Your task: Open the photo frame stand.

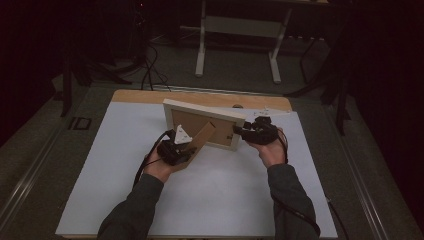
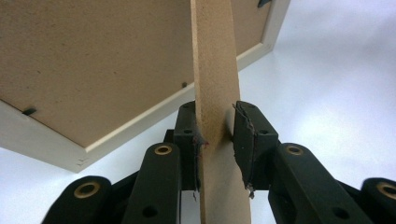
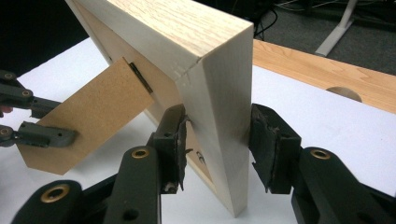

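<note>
Frame stands on counter w/ right hand-held gripper clamped on its side rail, left hand-held gripper pinching the stand behind frame: swing stand out slowly, right steady, no twisting at hinge.

Left hand-held gripper and right hand-held gripper both clamped, forearms converging.

frame on table (stand behind)
</note>
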Tool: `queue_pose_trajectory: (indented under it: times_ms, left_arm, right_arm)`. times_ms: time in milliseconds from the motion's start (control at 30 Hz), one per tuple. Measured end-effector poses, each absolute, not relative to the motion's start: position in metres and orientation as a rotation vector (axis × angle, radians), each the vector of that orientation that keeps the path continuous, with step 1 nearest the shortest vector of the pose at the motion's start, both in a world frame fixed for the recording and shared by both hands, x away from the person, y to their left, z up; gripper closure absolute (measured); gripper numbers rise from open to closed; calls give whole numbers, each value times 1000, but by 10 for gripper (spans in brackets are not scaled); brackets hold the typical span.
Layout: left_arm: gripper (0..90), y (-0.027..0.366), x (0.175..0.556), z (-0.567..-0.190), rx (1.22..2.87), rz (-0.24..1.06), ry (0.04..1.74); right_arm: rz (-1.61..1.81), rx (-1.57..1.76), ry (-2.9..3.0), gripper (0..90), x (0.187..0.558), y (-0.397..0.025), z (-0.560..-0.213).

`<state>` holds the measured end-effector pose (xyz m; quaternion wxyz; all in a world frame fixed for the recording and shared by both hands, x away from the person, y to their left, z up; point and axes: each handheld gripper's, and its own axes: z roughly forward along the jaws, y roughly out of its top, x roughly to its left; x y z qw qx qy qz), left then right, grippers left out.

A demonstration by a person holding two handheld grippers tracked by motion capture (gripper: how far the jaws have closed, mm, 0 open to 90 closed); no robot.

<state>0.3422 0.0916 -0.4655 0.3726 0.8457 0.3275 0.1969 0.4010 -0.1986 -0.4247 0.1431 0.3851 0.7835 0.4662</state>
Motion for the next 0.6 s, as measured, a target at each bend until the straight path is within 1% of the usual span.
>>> queue_pose_trajectory:
  times_ms: [600]
  left_arm:
    - [751, 95, 331, -472, 2184, 493, 810]
  right_arm:
    - [1315, 1017, 2280, 574, 383, -195, -426]
